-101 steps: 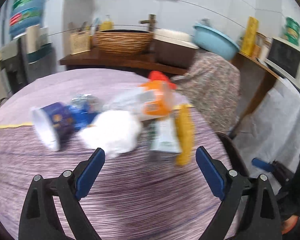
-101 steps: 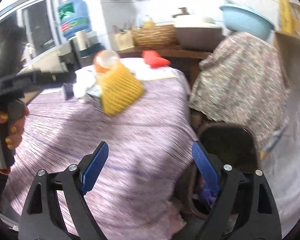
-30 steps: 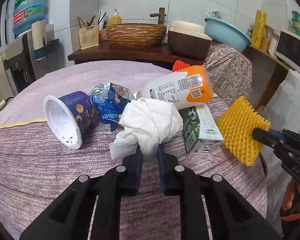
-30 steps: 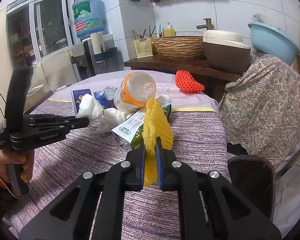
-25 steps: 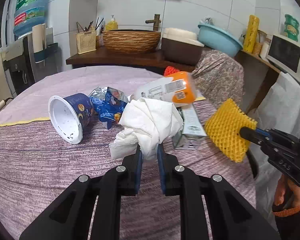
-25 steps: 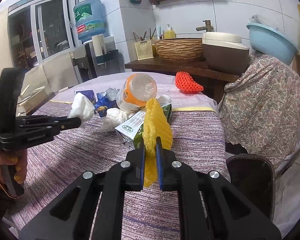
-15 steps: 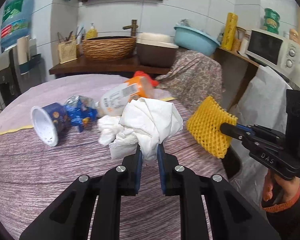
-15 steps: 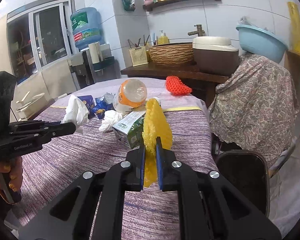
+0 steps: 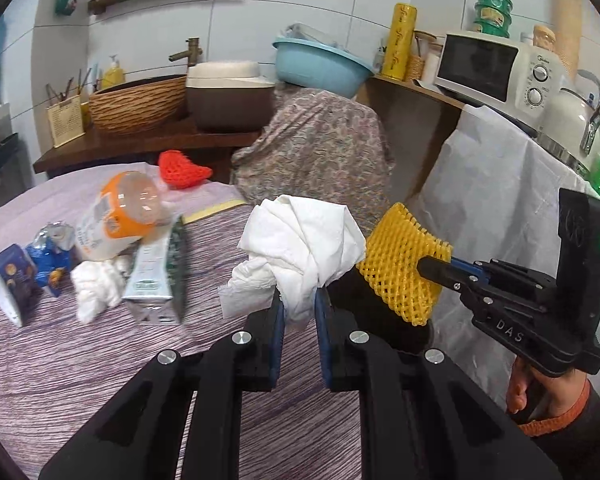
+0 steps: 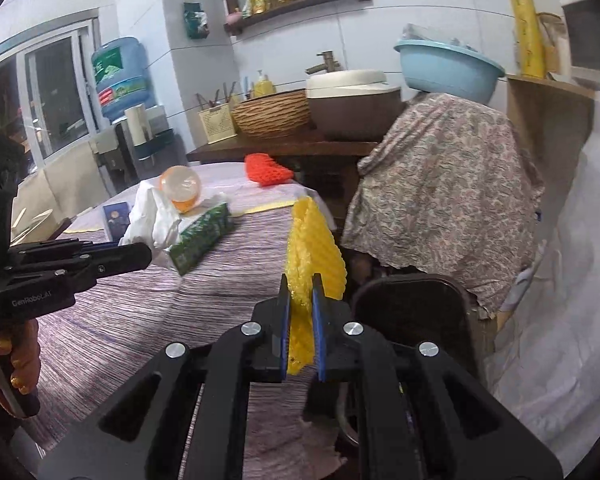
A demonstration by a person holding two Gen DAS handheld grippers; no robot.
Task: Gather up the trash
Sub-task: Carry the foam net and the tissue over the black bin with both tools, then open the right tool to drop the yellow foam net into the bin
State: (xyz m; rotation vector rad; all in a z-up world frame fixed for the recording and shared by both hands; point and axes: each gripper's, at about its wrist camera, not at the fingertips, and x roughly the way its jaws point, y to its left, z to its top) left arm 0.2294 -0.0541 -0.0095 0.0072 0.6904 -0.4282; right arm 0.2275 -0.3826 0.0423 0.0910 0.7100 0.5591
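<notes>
My left gripper (image 9: 299,298) is shut on a crumpled white tissue wad (image 9: 300,244) and holds it above the table's right edge. My right gripper (image 10: 300,286) is shut on a yellow foam fruit net (image 10: 314,258), also seen in the left wrist view (image 9: 402,264), beside the tissue and over a dark bin (image 10: 412,312). On the purple tablecloth (image 9: 100,360) lie a green milk carton (image 9: 156,272), an orange-capped bottle (image 9: 120,216), another tissue (image 9: 96,284), a blue wrapper (image 9: 50,264), a blue cup (image 9: 6,284) and a red foam net (image 9: 180,164).
The dark bin stands on the floor off the table's right edge, next to a floral-covered object (image 10: 448,184). A white cloth (image 9: 500,200) hangs at right under a microwave (image 9: 496,68). A counter behind holds a wicker basket (image 9: 136,104) and a blue basin (image 9: 320,64).
Both grippers closed on their items earlier and have carried them rightward off the pile toward the table's right edge; the bin is now under the yellow net.
</notes>
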